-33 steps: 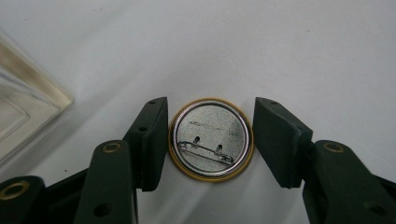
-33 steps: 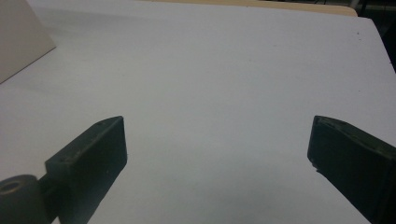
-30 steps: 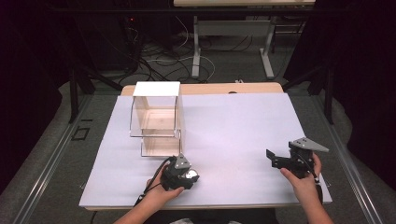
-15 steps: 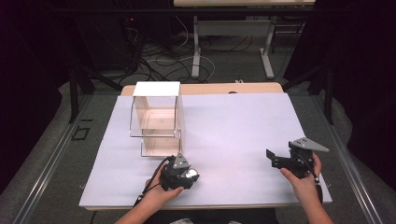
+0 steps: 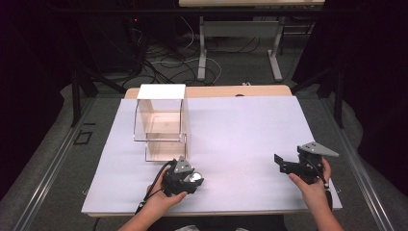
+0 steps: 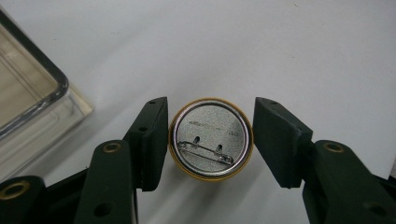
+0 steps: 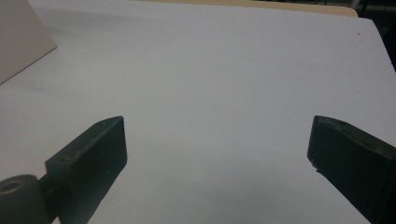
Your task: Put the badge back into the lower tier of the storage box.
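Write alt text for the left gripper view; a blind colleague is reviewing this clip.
A round pin badge, silver back and clasp facing the camera, sits clamped between the left gripper's two black fingers above a white table. A clear box's corner lies at the left.

Landmark: clear case (image 5: 161, 126), standing on the sheet (image 5: 250, 125) toward the table's (image 5: 216, 91) far left. Pin badge (image 6: 211, 138) lay on the sheet just in front of the case, back side up — between the two jaws of the left gripper (image 5: 191, 179), both pads against its rim. Right gripper (image 5: 284, 164) sat well to the right of the case and nearer the front edge — jaws apart over bare sheet.
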A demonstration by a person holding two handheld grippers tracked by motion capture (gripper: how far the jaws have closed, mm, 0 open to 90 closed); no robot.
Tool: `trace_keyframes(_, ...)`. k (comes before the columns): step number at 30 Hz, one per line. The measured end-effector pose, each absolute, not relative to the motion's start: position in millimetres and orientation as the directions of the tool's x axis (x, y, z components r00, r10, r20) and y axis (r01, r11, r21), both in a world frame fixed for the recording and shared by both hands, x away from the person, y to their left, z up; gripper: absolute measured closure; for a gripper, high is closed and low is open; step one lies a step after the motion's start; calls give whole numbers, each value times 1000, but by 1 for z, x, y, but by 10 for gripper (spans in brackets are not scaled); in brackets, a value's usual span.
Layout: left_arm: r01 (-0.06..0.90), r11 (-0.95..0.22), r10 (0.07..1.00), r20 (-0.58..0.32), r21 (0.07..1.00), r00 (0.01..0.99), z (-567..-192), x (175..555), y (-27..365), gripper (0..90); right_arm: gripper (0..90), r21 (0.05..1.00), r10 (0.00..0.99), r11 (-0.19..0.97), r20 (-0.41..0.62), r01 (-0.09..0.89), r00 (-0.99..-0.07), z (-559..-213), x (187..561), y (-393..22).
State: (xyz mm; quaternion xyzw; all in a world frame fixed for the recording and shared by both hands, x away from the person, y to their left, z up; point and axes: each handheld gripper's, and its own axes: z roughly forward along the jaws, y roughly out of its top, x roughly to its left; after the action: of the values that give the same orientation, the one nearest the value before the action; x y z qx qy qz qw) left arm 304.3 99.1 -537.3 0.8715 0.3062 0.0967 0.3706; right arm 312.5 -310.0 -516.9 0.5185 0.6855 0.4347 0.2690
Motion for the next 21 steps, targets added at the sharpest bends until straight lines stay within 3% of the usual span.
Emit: trace_keyframes(21,460,-496,627,-63,736,777,-525,300,111,473,47,872,941,100,73,478,-331,-517,313,-310)
